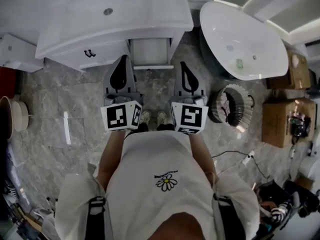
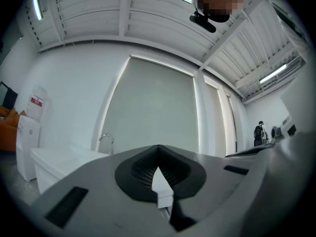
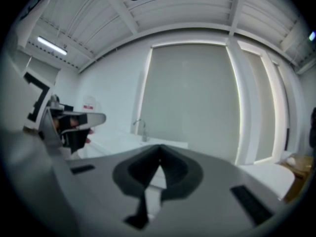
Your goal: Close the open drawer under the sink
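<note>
In the head view a white vanity with a sink basin (image 1: 107, 11) stands ahead of me. An open white drawer (image 1: 150, 54) juts out of its front below the counter. My left gripper (image 1: 122, 60) points at the vanity just left of the drawer, and its jaws are shut on nothing. My right gripper (image 1: 184, 65) is level with the drawer's right side, also shut and empty. Neither touches the drawer. The left gripper view shows its closed tips (image 2: 158, 148) and the sink's faucet (image 2: 105, 141) beyond. The right gripper view shows its closed tips (image 3: 159, 148) and the faucet (image 3: 140, 129).
A white freestanding bathtub (image 1: 245, 39) stands to the right, with a round basket (image 1: 231, 104) and cardboard boxes (image 1: 282, 121) below it. A cable (image 1: 245, 159) lies on the marble floor. A closed drawer with a black handle (image 1: 90, 54) sits left of the open one.
</note>
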Demonstrator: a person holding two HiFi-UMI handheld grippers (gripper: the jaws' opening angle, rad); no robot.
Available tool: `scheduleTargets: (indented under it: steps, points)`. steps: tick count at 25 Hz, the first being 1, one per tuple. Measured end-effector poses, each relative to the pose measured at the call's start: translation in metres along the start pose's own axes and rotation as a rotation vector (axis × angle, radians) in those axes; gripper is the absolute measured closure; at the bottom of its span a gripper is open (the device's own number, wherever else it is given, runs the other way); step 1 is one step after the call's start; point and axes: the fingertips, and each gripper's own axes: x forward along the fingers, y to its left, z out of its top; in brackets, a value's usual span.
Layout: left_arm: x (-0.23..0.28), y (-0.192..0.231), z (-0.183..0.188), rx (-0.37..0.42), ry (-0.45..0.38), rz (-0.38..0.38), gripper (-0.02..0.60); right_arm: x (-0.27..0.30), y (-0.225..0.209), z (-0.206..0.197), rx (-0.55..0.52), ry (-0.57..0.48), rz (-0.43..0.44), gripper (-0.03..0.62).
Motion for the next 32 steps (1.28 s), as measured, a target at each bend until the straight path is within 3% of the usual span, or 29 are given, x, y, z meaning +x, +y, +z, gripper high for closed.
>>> scheduleTargets:
  steps: [5,12,25,32]
  points:
    - [-0.013,0.015,0.002,0.033,-0.003,0.049,0.561,0.003,0.017,0.000,0.028,-0.030,0.068,0.565]
    - [-0.015,0.036,0.007,0.045,-0.018,0.077,0.561,0.016,0.041,0.005,0.027,-0.048,0.099,0.565]
    - [0.010,0.062,-0.024,0.100,0.016,0.055,0.561,0.046,0.039,-0.012,0.048,-0.024,0.061,0.565]
    - [0.023,0.074,-0.057,0.101,0.046,0.068,0.561,0.070,0.031,-0.047,0.044,0.012,0.061,0.565]
